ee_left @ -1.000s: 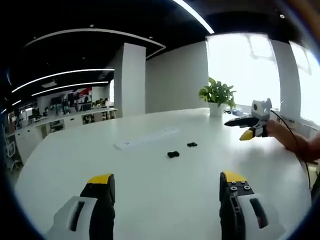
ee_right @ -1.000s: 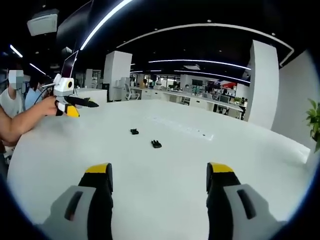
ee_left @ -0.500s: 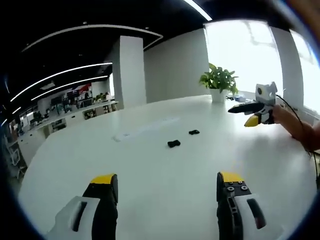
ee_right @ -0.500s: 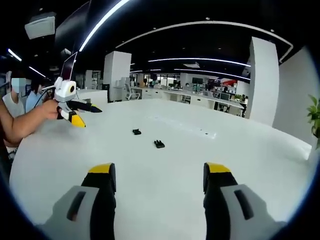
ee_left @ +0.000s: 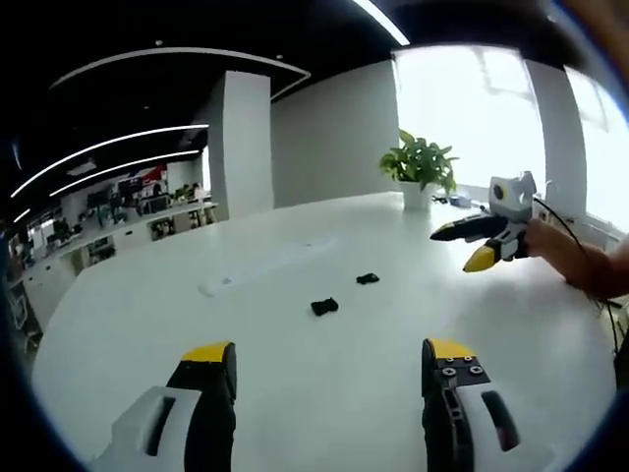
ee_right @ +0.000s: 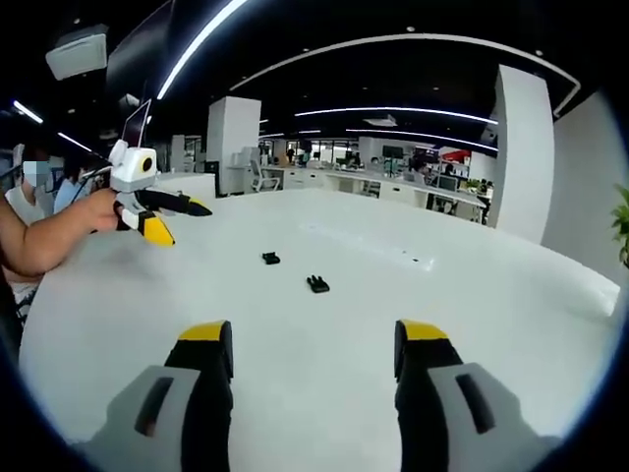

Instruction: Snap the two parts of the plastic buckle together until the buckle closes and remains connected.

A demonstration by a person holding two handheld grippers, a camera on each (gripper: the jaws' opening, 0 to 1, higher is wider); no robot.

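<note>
Two buckle halves (ee_left: 324, 306) (ee_left: 368, 278) lie apart on the desk (ee_left: 295, 374) ahead of you — both grippers (ee_left: 329, 369) (ee_right: 312, 349) wide and empty, neither clearly nearer.

Open-plan office: desk rows (ee_right: 393, 197) beyond large white table (ee_right: 472, 295); ceiling light strips (ee_right: 393, 110); potted plant (ee_left: 421, 167) on table.

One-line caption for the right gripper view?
Open hand-held gripper faces two separate small black plastic buckle parts on white table.
</note>
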